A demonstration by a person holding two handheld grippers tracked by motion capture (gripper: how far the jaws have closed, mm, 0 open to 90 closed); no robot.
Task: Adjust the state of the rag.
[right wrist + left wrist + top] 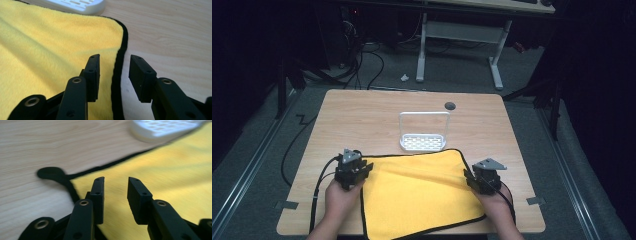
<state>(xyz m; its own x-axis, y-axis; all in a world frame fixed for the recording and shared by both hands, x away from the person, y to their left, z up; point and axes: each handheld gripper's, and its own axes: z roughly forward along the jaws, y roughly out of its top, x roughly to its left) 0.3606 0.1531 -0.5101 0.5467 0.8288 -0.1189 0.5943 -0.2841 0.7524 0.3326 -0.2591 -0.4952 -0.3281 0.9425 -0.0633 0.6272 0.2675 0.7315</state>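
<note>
High view: yellow microfiber cloth (419, 192) lies flat, lower centre of wooden table (362, 110) | left gripper (354, 172) at its upper-left corner, right gripper (482, 181) straddling its black-hemmed right edge, both unclenched, gripping nothing | step: lining up to grasp | next: lower, pinch hem squarely, likely for folding | white rack (423, 132) touches cloth's top edge.

The cloth's (419, 192) near edge runs off the frame; the rack (165, 128) is blurred and cut off.
</note>
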